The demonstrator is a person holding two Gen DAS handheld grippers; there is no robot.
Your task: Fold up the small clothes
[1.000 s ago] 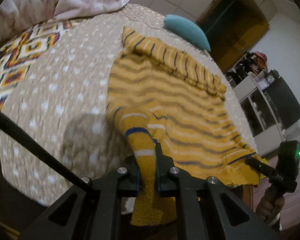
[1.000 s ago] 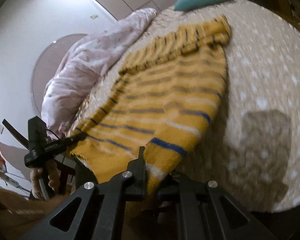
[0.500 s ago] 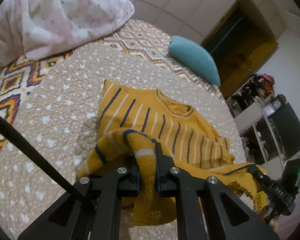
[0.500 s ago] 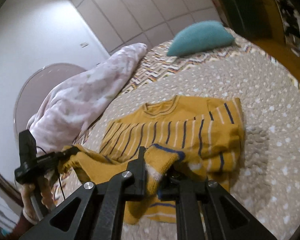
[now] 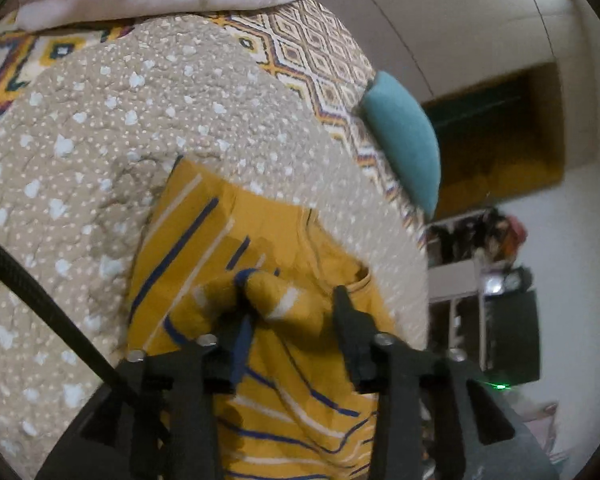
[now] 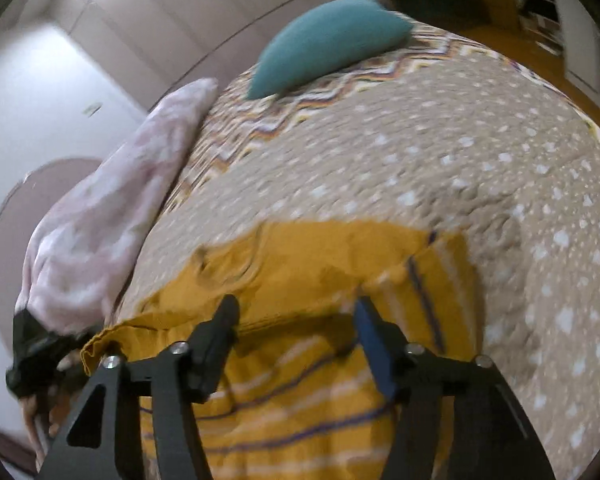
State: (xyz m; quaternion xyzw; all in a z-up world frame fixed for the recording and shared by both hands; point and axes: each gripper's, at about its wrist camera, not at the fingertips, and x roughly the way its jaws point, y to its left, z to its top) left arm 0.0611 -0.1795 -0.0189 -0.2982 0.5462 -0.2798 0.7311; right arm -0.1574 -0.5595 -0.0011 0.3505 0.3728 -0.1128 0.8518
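Note:
A small yellow sweater (image 5: pixel 204 248) with navy and white stripes lies folded over on the beige dotted bedspread (image 5: pixel 100 120). My left gripper (image 5: pixel 294 320) is open above it, with a bunched fold of the hem lying loose between its fingers. In the right wrist view the sweater (image 6: pixel 320 264) lies doubled, its lower half laid up over the chest. My right gripper (image 6: pixel 296 316) is open just above the folded edge and holds nothing. The left gripper also shows at the far left edge of the right wrist view (image 6: pixel 32 344).
A teal cushion (image 6: pixel 328 44) lies at the head of the bed on a zigzag blanket (image 5: pixel 308 52). A pink floral duvet (image 6: pixel 112 216) is heaped along the left side. Shelves and a dark screen (image 5: pixel 508 336) stand beyond the bed's right edge.
Both grippers carried the sweater's bottom hem up over the chest, then opened and let it go. The sweater now lies folded in half.

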